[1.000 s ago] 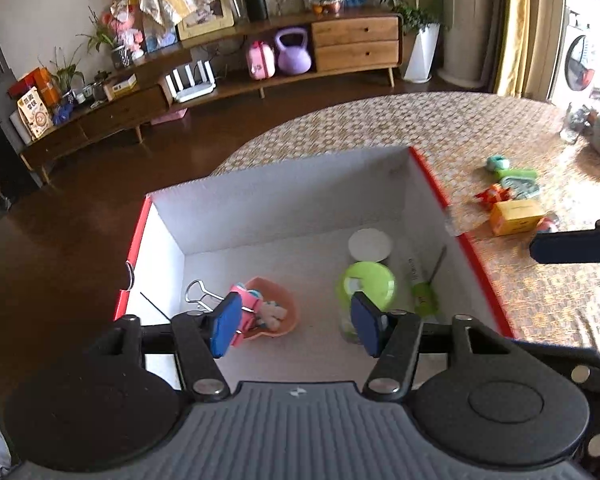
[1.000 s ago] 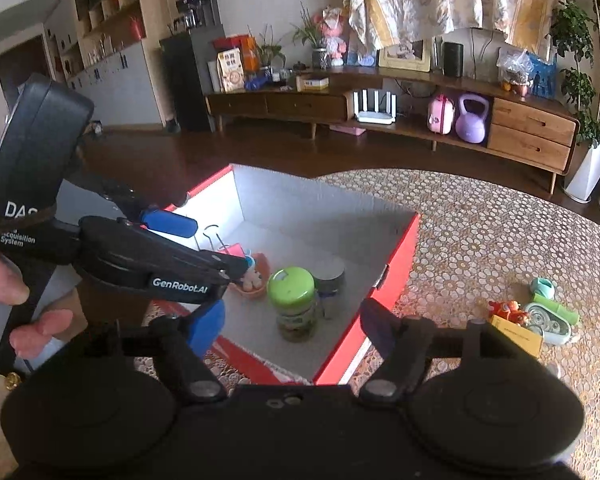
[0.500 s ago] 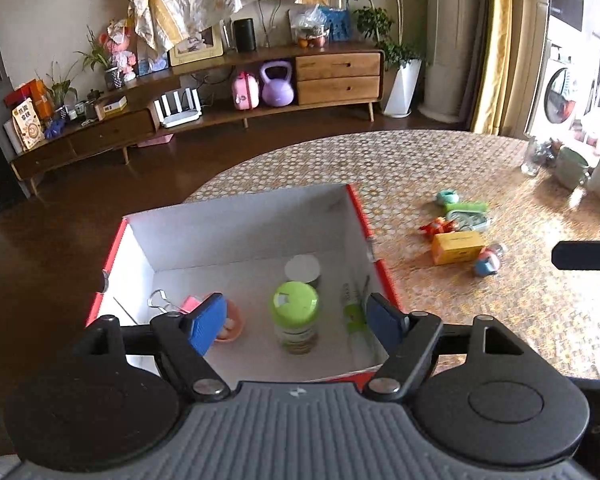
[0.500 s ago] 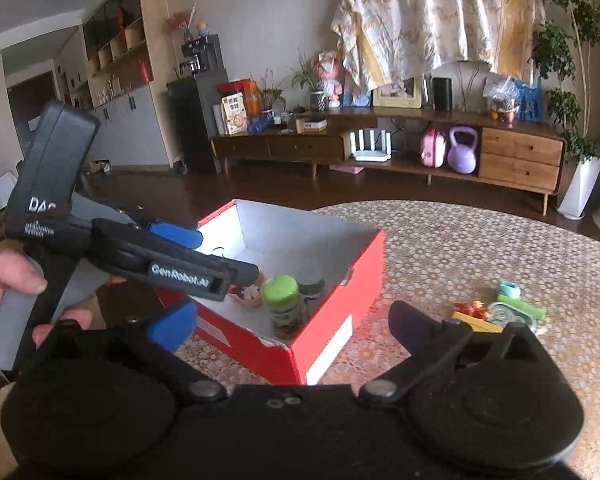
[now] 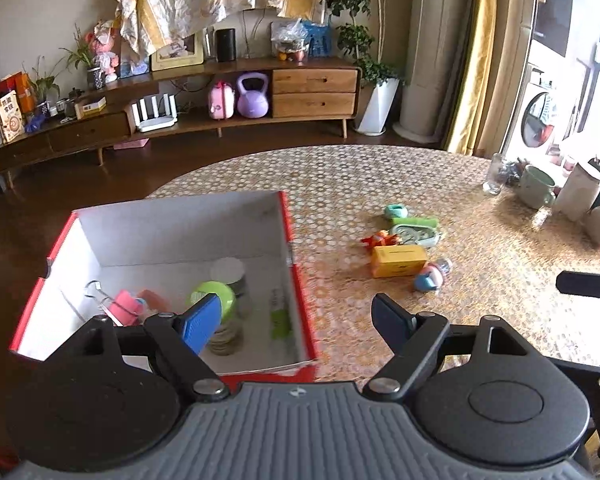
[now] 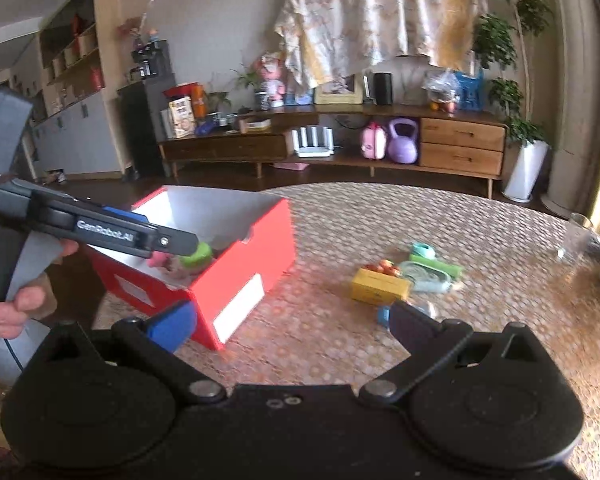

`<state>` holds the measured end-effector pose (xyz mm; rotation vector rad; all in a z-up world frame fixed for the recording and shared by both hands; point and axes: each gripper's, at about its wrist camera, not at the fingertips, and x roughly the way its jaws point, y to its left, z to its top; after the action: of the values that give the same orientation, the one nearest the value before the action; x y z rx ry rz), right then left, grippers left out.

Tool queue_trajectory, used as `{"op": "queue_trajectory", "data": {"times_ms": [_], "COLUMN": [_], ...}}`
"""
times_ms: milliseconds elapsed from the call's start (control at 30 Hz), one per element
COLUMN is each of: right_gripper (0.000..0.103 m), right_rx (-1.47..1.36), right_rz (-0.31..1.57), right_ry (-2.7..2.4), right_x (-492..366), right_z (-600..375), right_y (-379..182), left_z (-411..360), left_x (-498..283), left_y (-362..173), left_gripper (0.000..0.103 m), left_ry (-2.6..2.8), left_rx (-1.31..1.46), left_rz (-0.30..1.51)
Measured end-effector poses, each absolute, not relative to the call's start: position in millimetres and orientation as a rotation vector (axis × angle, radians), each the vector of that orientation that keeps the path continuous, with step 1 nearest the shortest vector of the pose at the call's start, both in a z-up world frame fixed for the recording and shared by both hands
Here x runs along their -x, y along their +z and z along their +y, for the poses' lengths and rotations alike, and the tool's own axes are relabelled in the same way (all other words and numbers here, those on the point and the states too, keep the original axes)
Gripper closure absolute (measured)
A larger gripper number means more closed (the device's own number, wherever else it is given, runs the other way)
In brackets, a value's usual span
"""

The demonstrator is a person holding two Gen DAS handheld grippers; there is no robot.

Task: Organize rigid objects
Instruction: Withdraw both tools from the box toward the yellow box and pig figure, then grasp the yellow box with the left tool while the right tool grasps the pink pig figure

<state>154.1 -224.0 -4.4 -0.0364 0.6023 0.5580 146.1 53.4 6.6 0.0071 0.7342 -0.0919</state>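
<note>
A red box with white inside [image 5: 286, 220] [image 6: 260, 256] stands at the table's left edge. In it are a green-lidded jar [image 5: 214, 300], a white-lidded jar [image 5: 228, 270], a pink toy [image 5: 126, 306] and a binder clip [image 5: 96, 292]. Right of the box lie a yellow box [image 5: 398, 260] [image 6: 380, 286], a green tape dispenser [image 5: 414, 230], an orange toy [image 5: 378, 237], a teal piece [image 5: 396, 211] and a small blue-pink toy [image 5: 430, 278]. My left gripper [image 5: 296, 320] is open and empty above the box's near right corner. My right gripper [image 6: 290, 326] is open and empty over the table.
A glass [image 5: 494, 178], a green mug [image 5: 536, 186] and white containers [image 5: 578, 192] stand at the table's far right. The patterned round table [image 5: 380, 172] ends at its curved far edge. A wooden sideboard [image 5: 220, 112] is across the dark floor.
Both grippers have pulled back and swung right, away from the box. The loose items on the table now sit nearer the middle of both views. Both stay open.
</note>
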Motion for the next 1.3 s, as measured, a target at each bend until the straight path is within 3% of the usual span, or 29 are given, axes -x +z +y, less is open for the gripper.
{"op": "queue_trajectory", "data": {"times_ms": [533,1300], "right_gripper": [0.001,0.001], "right_rx": [0.066,0.202], "right_rz": [0.613,0.69], "right_ry": [0.481,0.535], "right_x": [-176.4,-267.8], "right_z": [-263.2,-256.3], "right_y": [-44.3,-114.3], "left_z": [-8.4,-78.9], "left_x": [-181.8,-294.3], "left_y": [-18.0,-89.6], "left_gripper": [0.017,0.014], "left_ry": [-0.177,-0.205], "left_rx": [0.06,-0.032], "left_rz": [0.735,0.866]}}
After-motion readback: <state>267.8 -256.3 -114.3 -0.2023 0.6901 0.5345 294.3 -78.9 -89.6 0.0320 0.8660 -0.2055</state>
